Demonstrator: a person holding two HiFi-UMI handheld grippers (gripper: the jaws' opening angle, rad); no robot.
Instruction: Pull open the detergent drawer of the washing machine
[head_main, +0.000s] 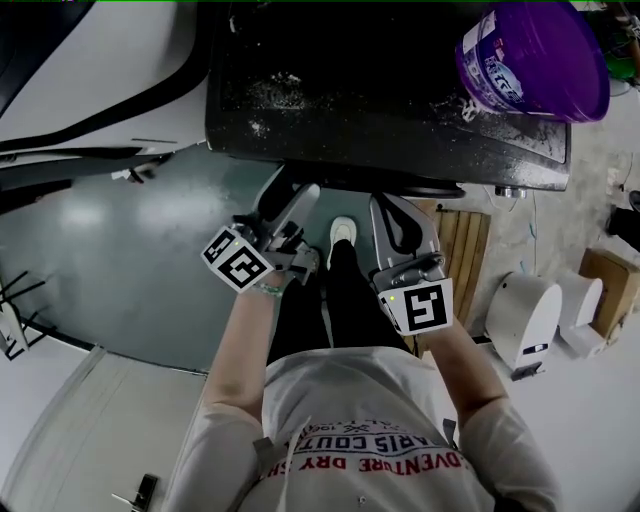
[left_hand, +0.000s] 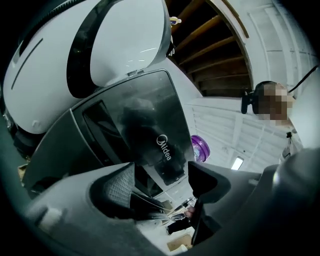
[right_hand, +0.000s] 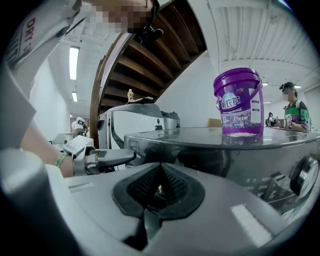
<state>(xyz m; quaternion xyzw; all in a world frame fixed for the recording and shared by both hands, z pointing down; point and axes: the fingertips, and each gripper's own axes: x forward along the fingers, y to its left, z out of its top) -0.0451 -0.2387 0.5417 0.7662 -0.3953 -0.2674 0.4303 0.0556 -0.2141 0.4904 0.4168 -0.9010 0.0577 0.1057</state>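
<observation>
Dark-grey washing machine (head_main: 380, 120) fills 12 o'clock in the head view, top panel dusted with white powder. Purple bucket (head_main: 535, 55) stands on that top at 1 o'clock, near the right rear corner.

Left gripper (head_main: 290, 197) is at centre-left, just short of the machine's front edge and rolled over to one side. Its marker cube (head_main: 238, 260) sits at 7 o'clock from the fingers. Left gripper view: jaws stand wide apart, nothing between the pads and not touching the machine. The glossy dark front panel (left_hand: 145, 125) with "Midea" print is just beyond them at 12 o'clock, and the bucket shows small at 3 o'clock of the print. A big white rounded housing (left_hand: 125, 45) is at 11 o'clock.

Right gripper (head_main: 387, 207) is at centre-right, level with the left one and also near the front edge. Right gripper view: jaws closed together with nothing held. The machine top runs across at 3 o'clock with the bucket on it at 1 o'clock, and a round dial (right_hand: 305, 176) is at 4 o'clock. The left gripper shows at 9 o'clock, and the underside of a wooden stair (right_hand: 150, 55) at 12.

Detergent drawer: on the machine's front, but I can't separate its outline from that glossy panel in any view. Neither gripper is on it.

White rounded appliance (head_main: 525, 318) stands on the floor at 4 o'clock in the head view, well apart from the machine.
</observation>
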